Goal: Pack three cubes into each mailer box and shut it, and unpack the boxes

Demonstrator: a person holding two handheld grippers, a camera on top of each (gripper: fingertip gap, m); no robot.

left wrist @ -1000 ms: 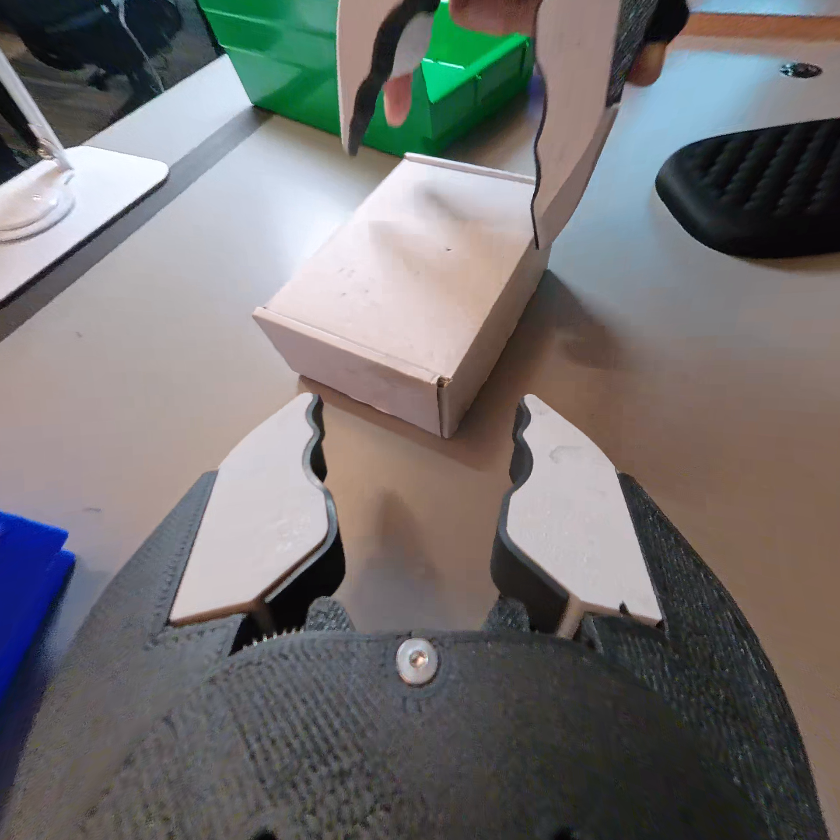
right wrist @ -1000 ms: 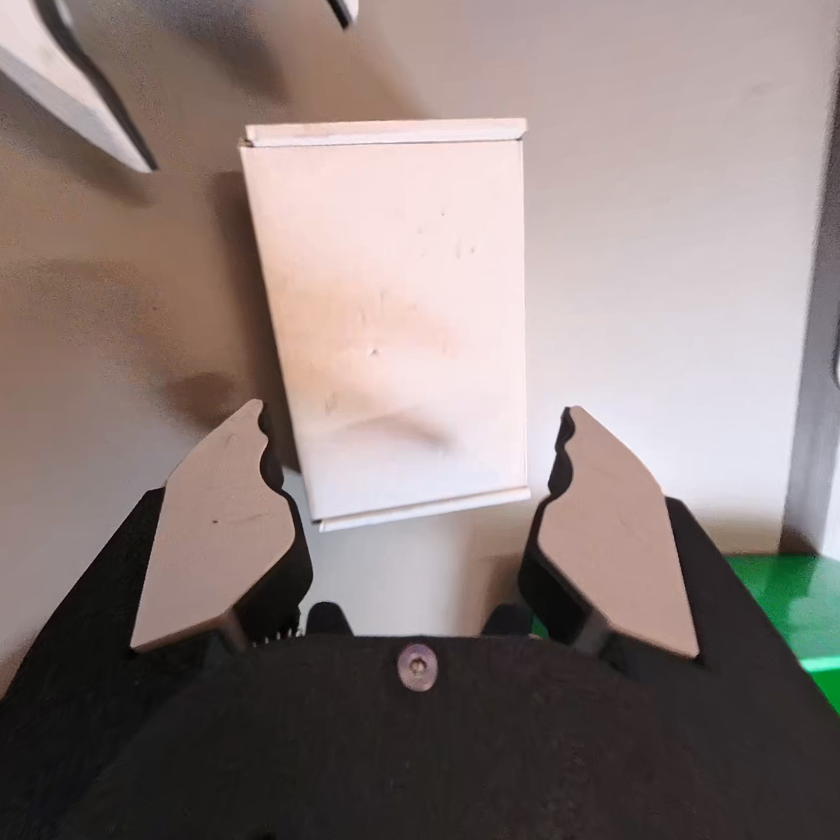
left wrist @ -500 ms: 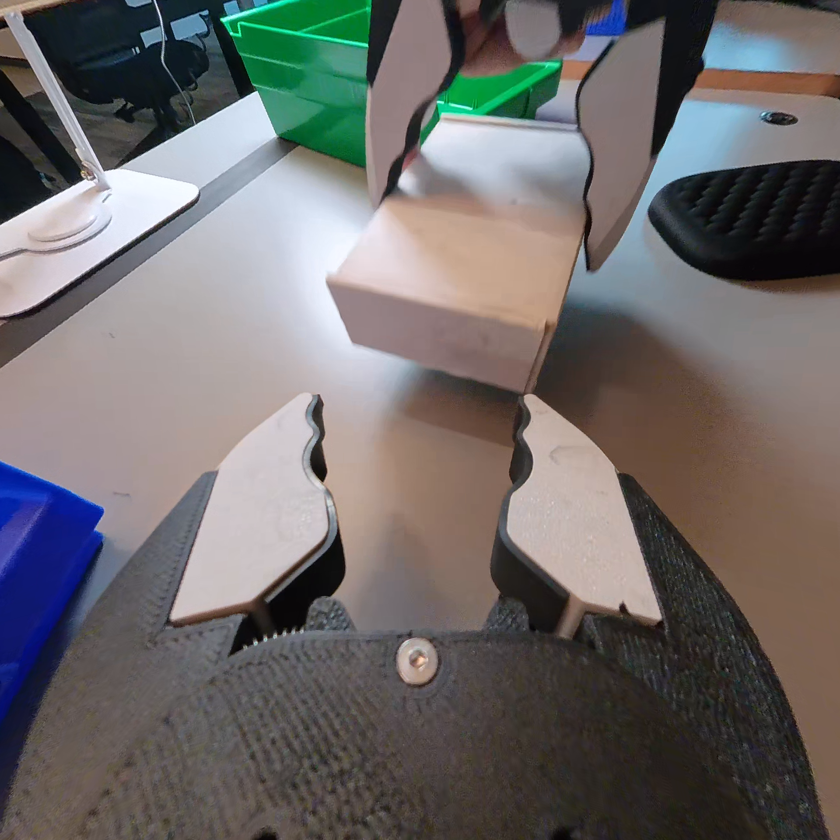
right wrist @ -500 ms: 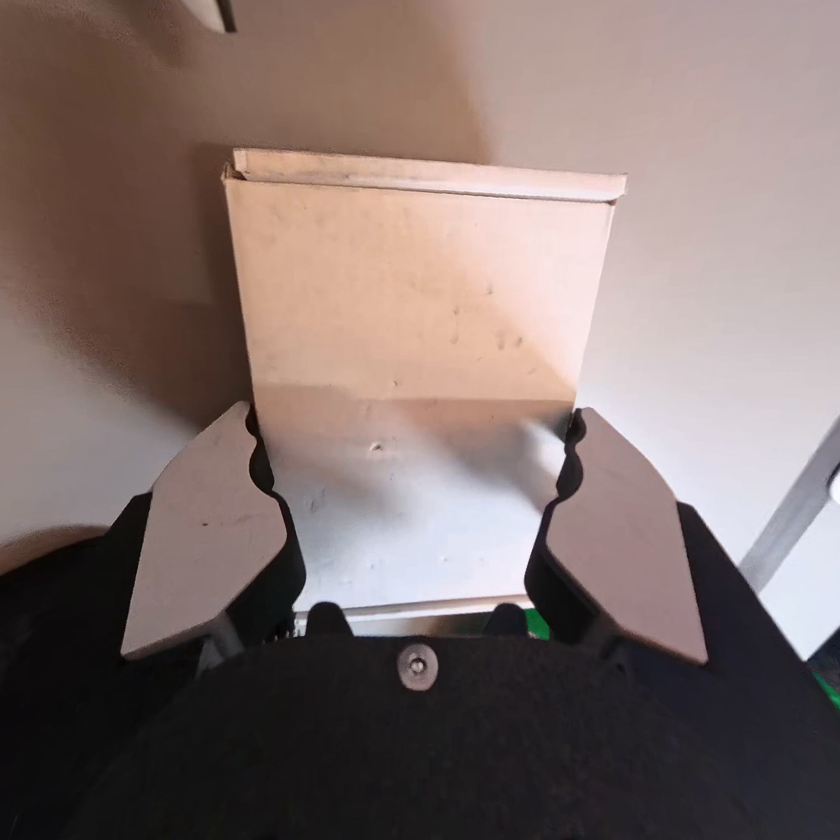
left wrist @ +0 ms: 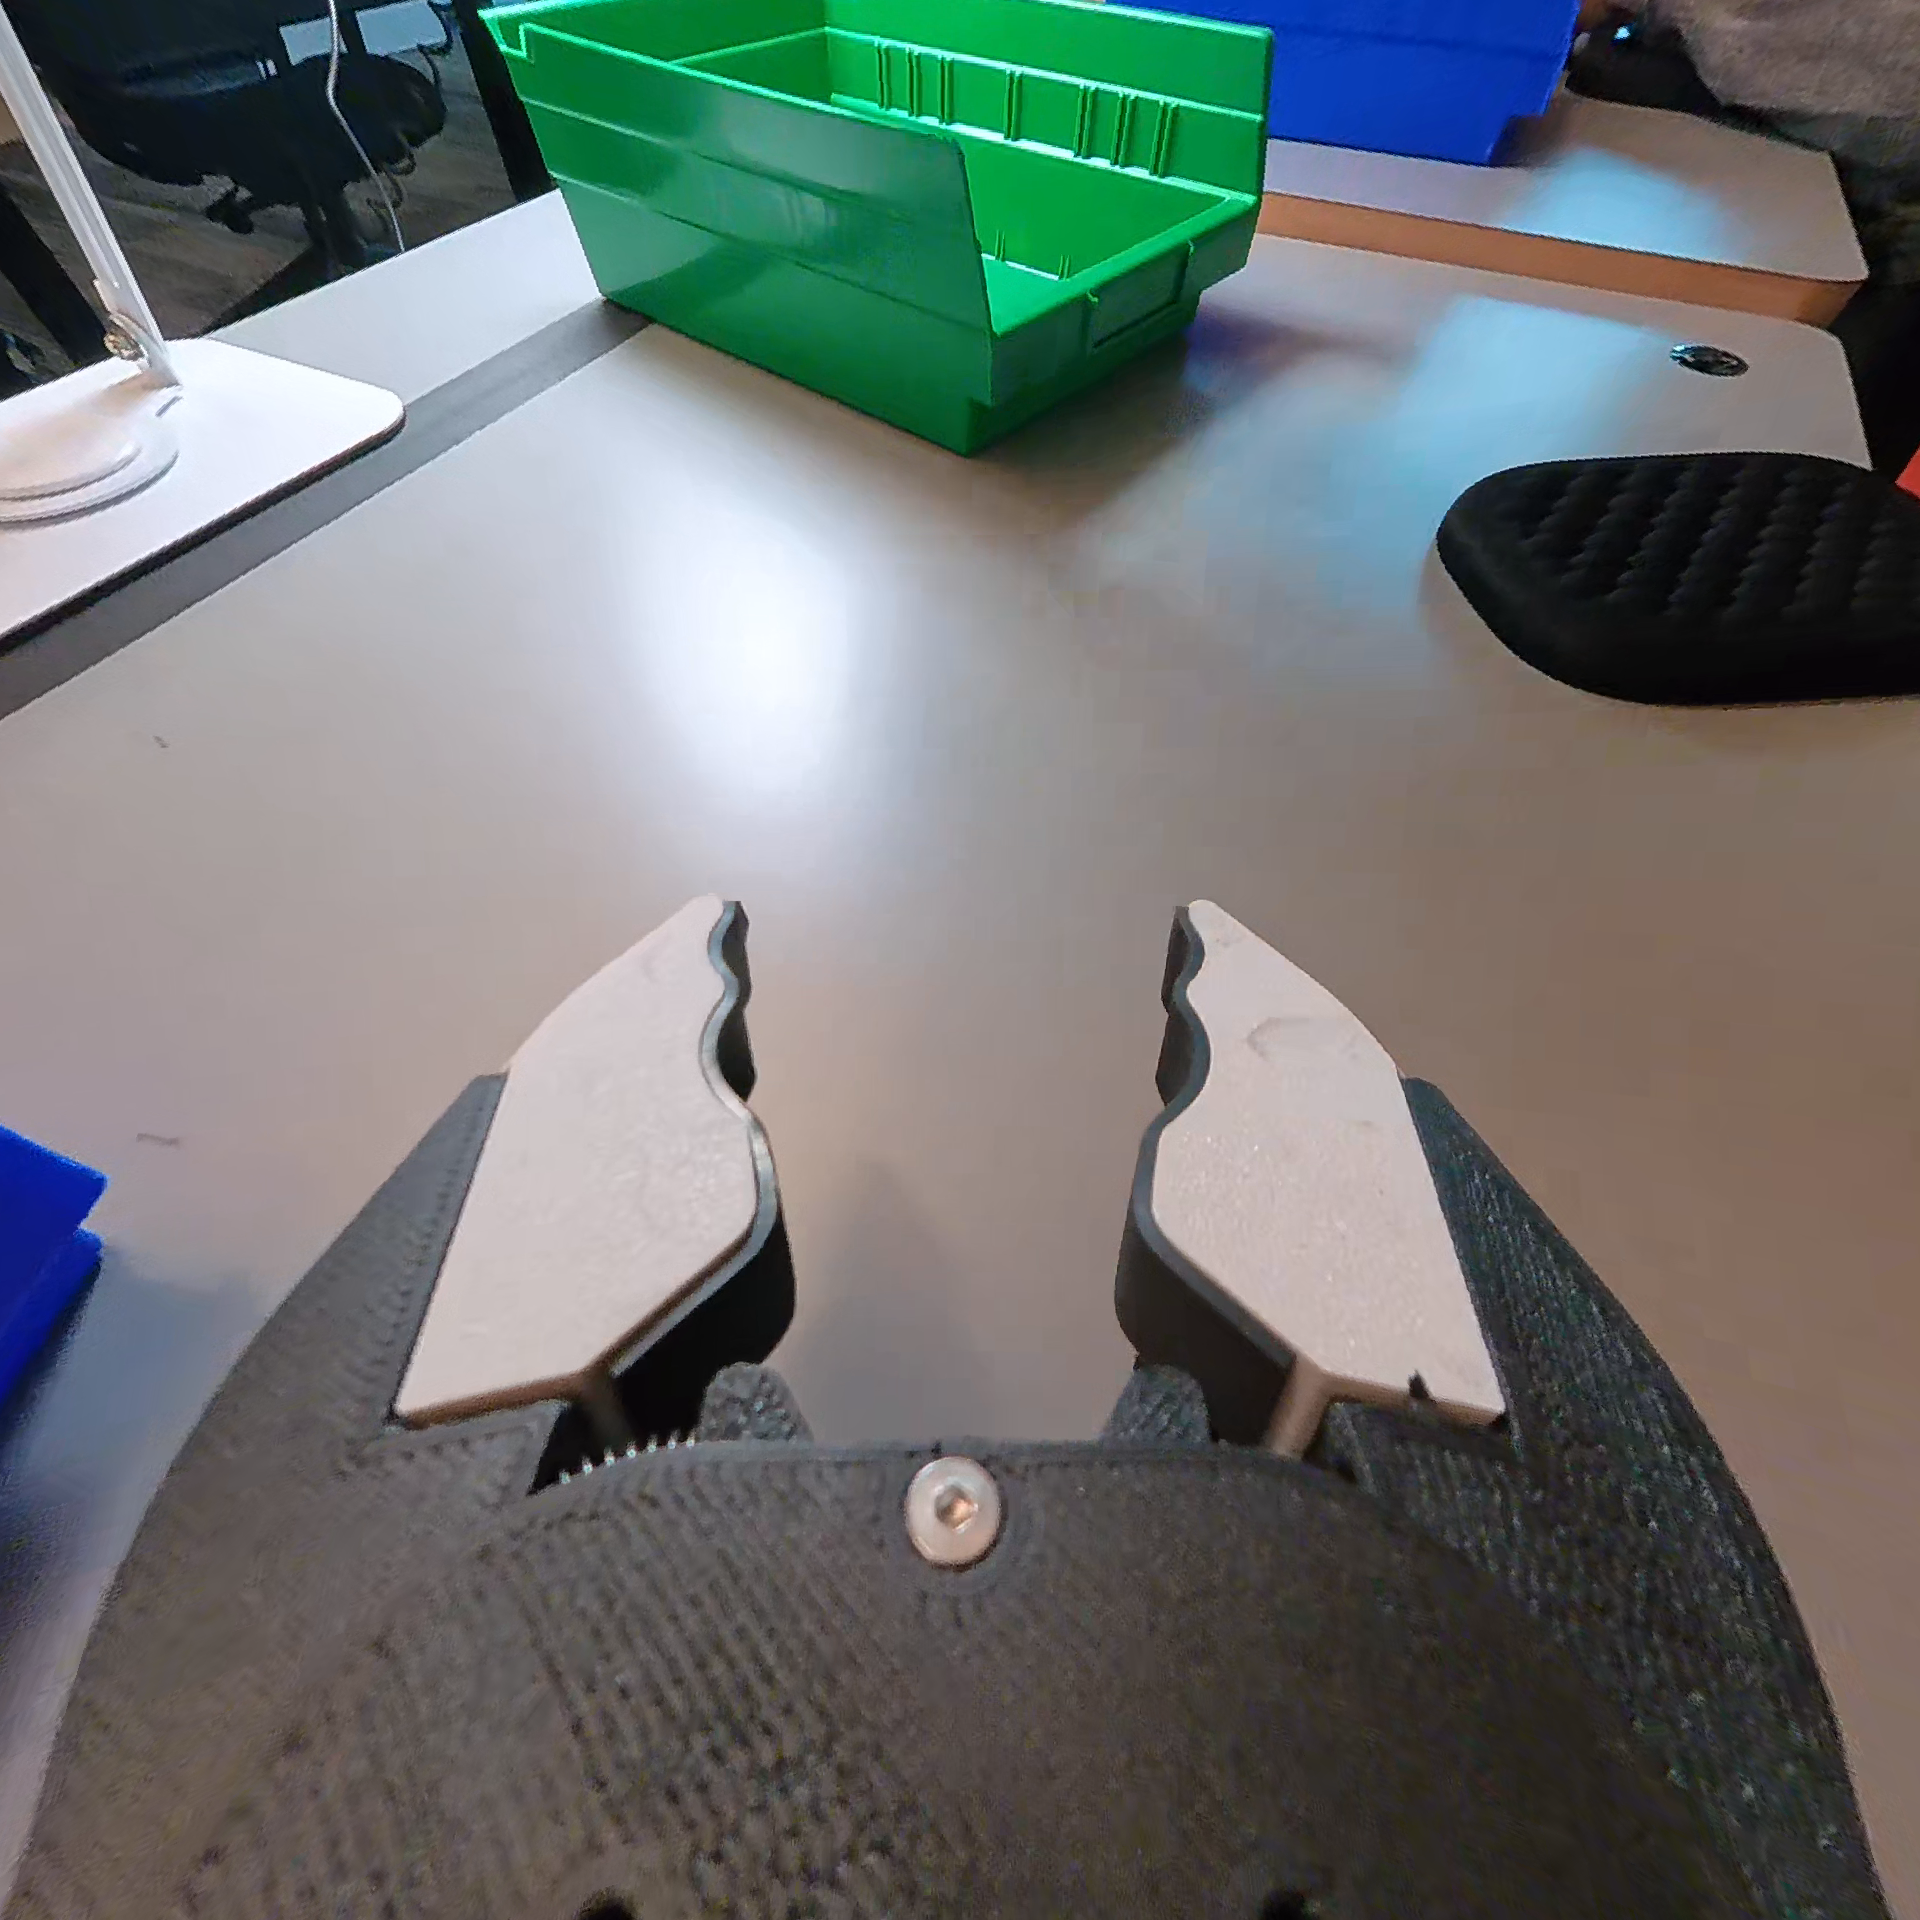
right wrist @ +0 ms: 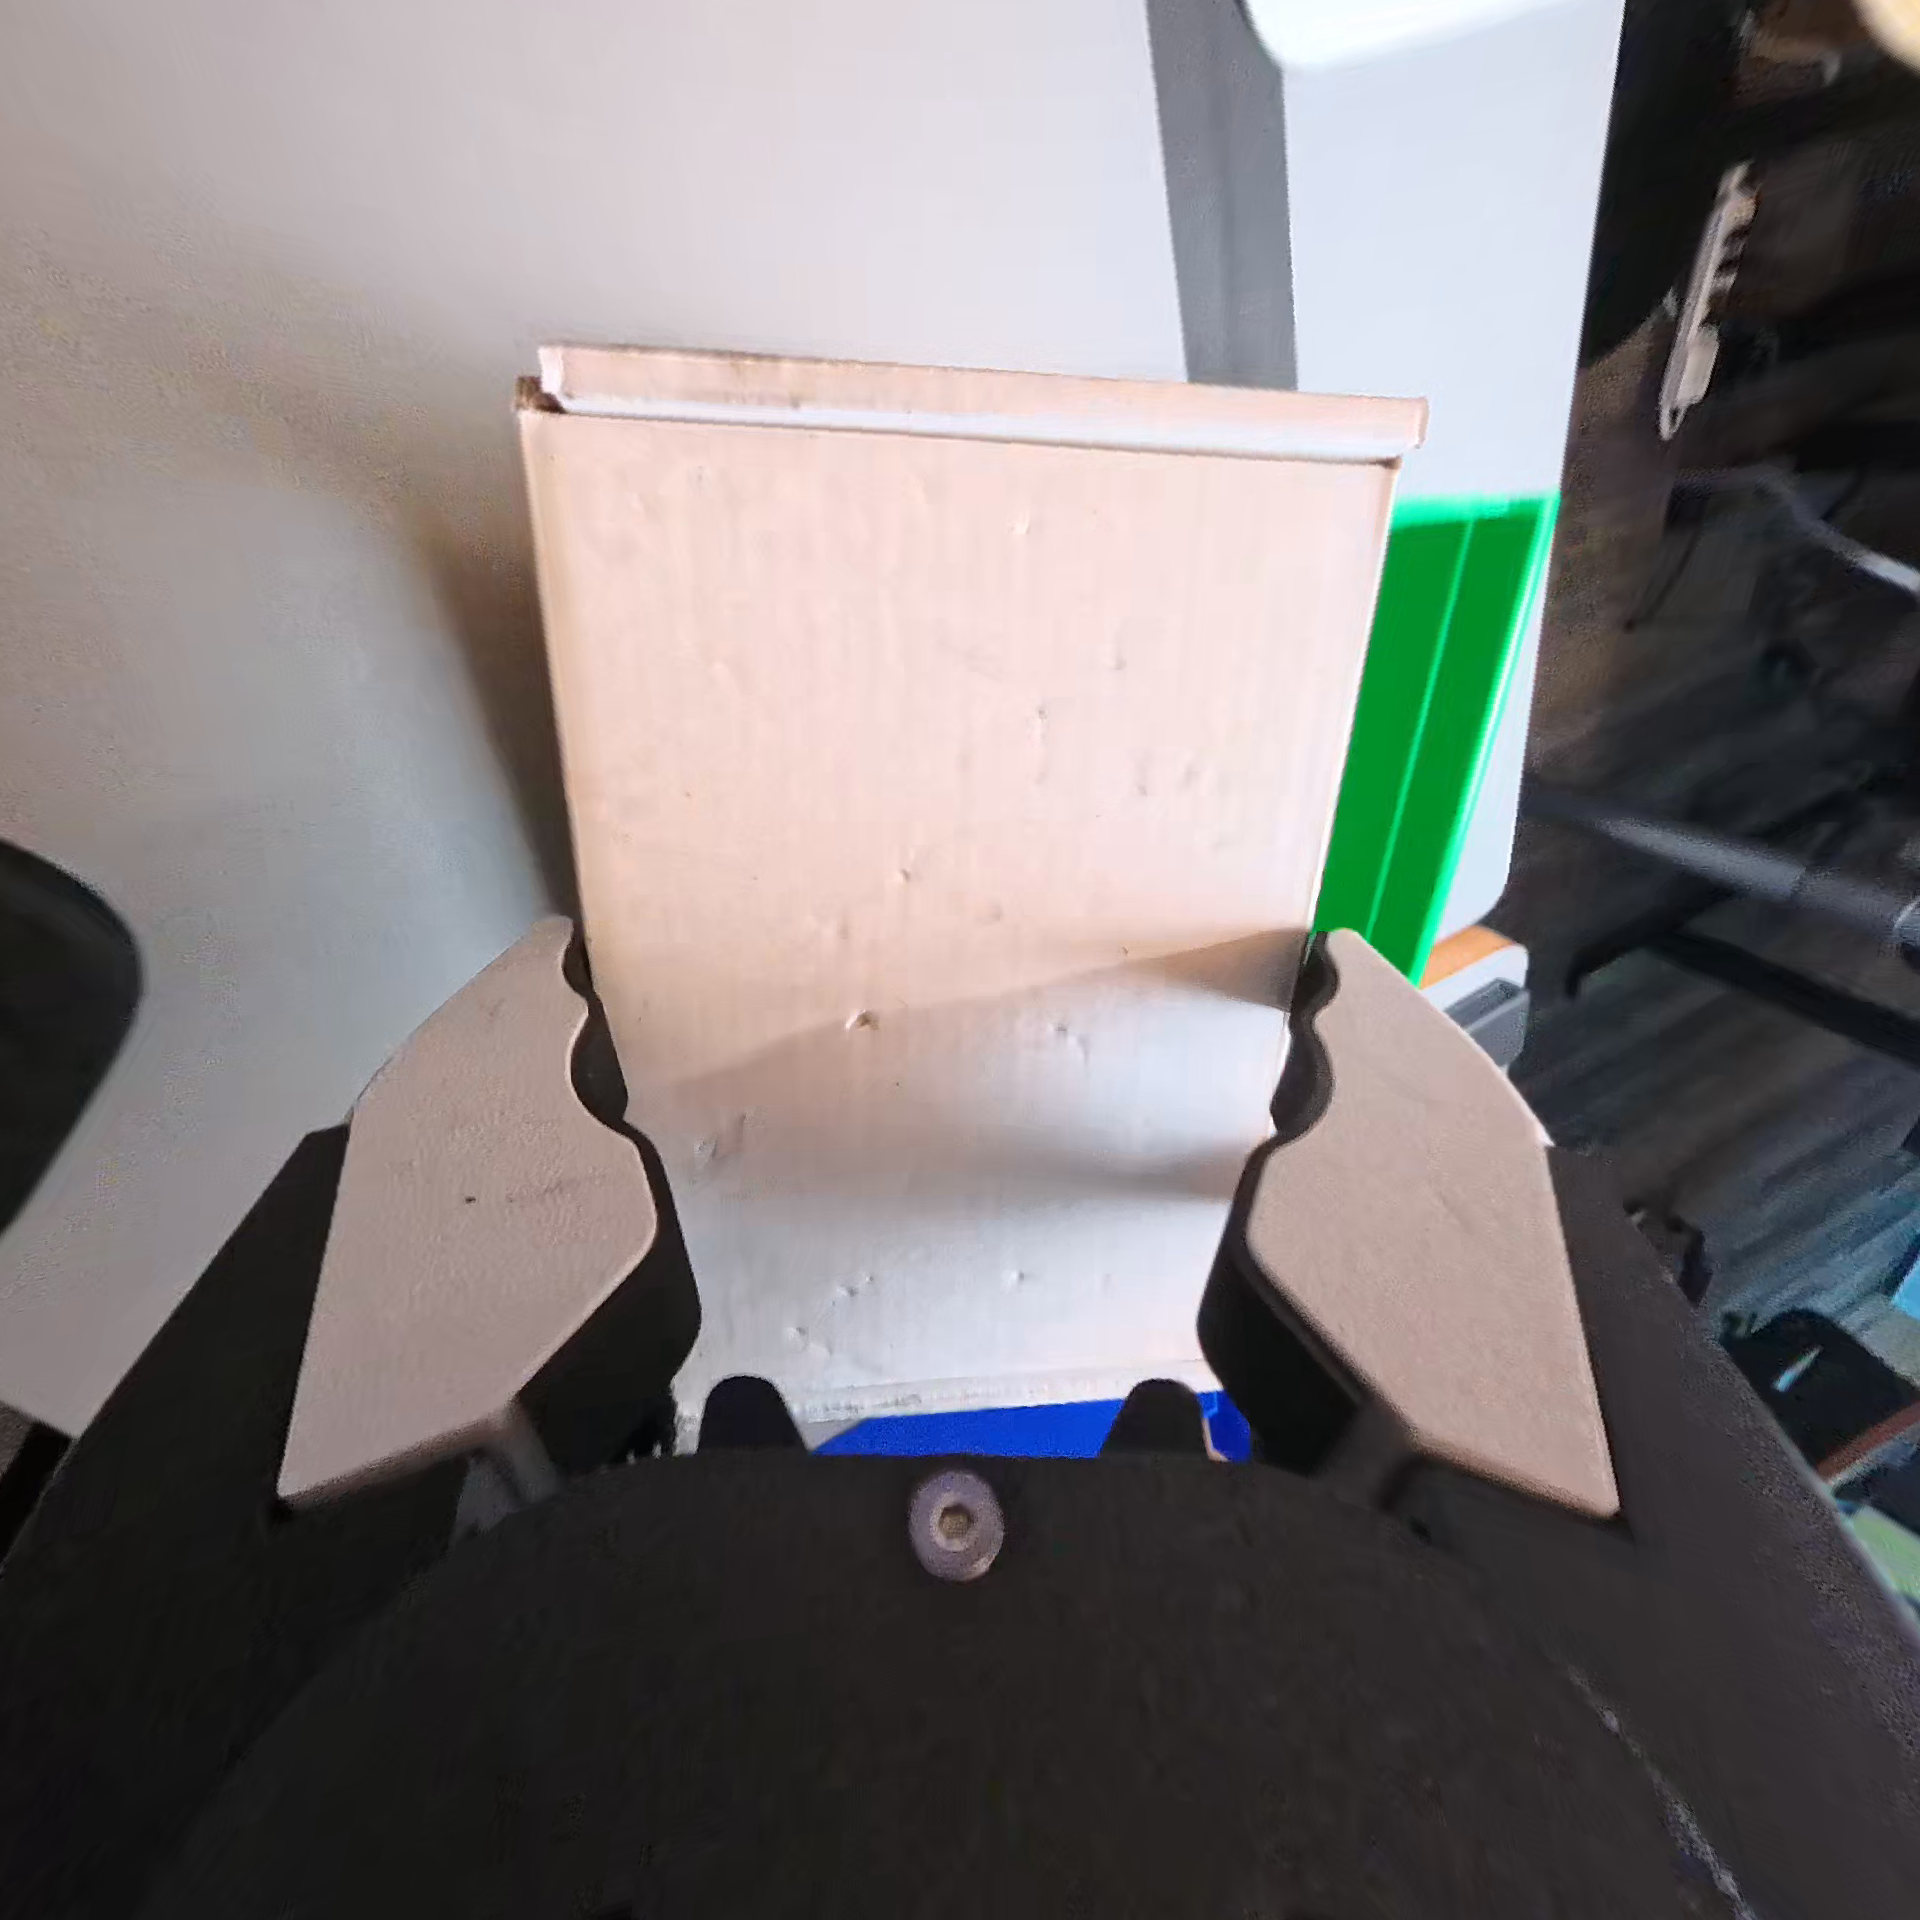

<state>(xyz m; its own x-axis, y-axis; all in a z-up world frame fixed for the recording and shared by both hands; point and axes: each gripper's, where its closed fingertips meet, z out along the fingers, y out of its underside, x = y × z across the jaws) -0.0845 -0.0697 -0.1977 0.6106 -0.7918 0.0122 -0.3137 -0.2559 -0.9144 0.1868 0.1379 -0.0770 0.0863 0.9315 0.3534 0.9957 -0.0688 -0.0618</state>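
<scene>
Fingers of the right gripper (right wrist: pixel 940 997) clamped the sides of a closed white cardboard mailer box (right wrist: pixel 956 748), lifted clear above the grey tabletop (right wrist: pixel 260 416). Left gripper (left wrist: pixel 956 997) hovered over the tabletop, fingers spread, grasping nothing. Green plastic bin (left wrist: pixel 894 229) sat near the far edge, black textured pad (left wrist: pixel 1694 582) at the right edge.

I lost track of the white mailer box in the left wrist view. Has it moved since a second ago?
Yes. It sat before the green bin; that table spot is bare, and the right gripper holds the mailer box.
</scene>
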